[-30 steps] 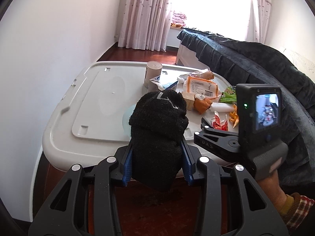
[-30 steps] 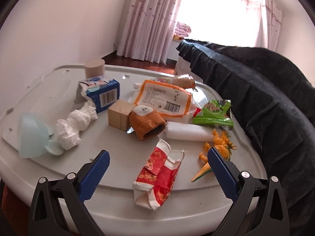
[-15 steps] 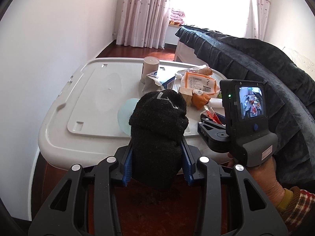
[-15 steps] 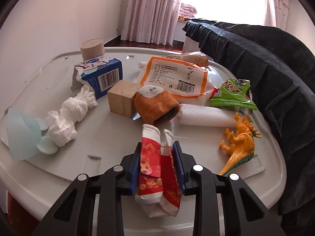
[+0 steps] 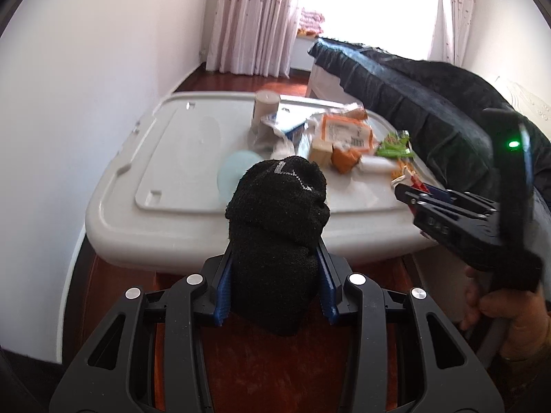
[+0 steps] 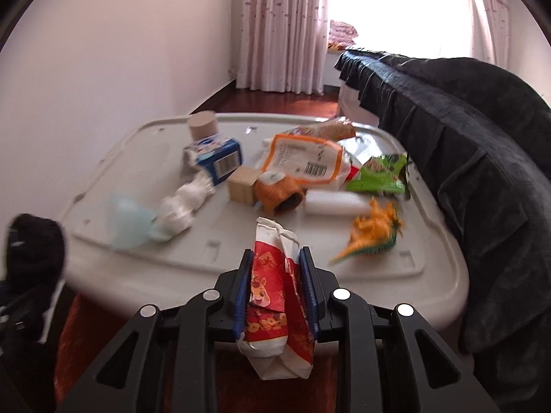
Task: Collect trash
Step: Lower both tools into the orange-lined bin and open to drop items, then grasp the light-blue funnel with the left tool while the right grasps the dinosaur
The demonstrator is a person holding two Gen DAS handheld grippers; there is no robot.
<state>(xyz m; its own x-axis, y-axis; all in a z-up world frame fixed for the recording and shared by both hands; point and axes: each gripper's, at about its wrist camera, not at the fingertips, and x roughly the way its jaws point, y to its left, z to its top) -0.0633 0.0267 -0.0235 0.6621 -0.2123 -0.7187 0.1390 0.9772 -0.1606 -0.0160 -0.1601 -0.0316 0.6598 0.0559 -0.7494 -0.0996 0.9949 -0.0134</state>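
1. The red and white wrapper (image 6: 275,296) is held with its long axis running along the fingers of the right tool (image 6: 275,292), its crumpled white end pointing forward toward the worktop (image 6: 437,275) and its other end hanging back below the pads.
2. The right tool is closed to a narrow gap and is clamped on the wrapper, with both blue pads (image 6: 241,292) pressed against its sides.
3. The wrapper is carried clear of the worktop, just in front of its near edge, above the red-brown floor (image 6: 82,327).
4. The black sock (image 5: 275,234) is gripped by the left tool (image 5: 275,282); its long axis is roughly upright, with the rounded end rising above the fingertips and the other end drooping beneath them.
5. The left tool is partly closed on the sock, and it is held off the worktop, in front of the near edge.
6. Left lying on the worktop are a blue carton (image 6: 220,160), crumpled tissue (image 6: 182,206), a pale blue plastic piece (image 6: 127,220), a wooden block (image 6: 242,187), an orange sock (image 6: 279,194), an orange-edged packet (image 6: 306,158), a green snack bag (image 6: 378,175), a white roll (image 6: 334,203) and an orange toy dinosaur (image 6: 372,232).
7. A cardboard tube (image 6: 203,125) is seen standing near the far left corner.
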